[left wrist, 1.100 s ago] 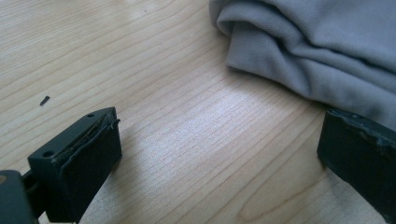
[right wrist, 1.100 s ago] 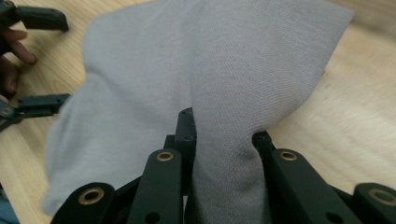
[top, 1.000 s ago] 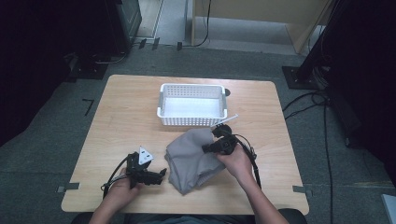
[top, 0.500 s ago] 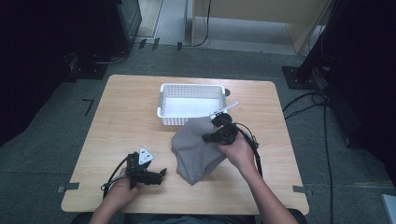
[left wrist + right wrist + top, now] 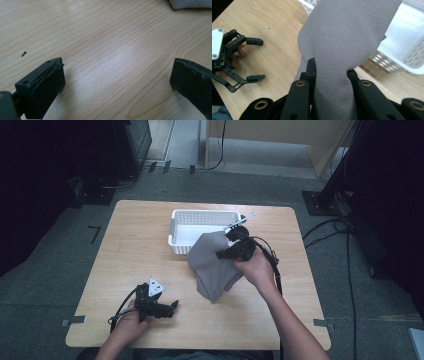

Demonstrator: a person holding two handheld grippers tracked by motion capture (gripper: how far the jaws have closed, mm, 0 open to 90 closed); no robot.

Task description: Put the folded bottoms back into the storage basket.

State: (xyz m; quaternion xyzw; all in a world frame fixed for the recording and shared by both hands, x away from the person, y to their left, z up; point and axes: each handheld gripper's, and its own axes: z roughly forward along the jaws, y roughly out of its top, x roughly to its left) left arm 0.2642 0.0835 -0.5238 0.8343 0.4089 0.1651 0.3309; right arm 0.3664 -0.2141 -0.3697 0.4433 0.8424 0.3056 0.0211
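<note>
A grey cloth (image 5: 212,262) hangs lifted off the table, its top edge near the front wall of a white perforated basket (image 5: 200,215). My right gripper (image 5: 227,251) is shut on the cloth; in the right gripper view the cloth (image 5: 347,37) bulges up from between the black jaws and drapes toward the basket (image 5: 409,40). My left gripper (image 5: 172,308) rests low on the table near the front left, open with nothing between its jaws. In the left gripper view a corner of the cloth (image 5: 190,3) lies at the top right. The right gripper view shows the left gripper (image 5: 255,58) open.
The wooden table (image 5: 125,245) has bare surface to the left and in front of the basket. Cables (image 5: 265,250) trail from both grippers. Dark stands and cables sit on the floor around the table.
The right gripper has carried the cloth up and away from the person, toward the basket. The cloth now hangs instead of lying in a heap. The left gripper stays put.
</note>
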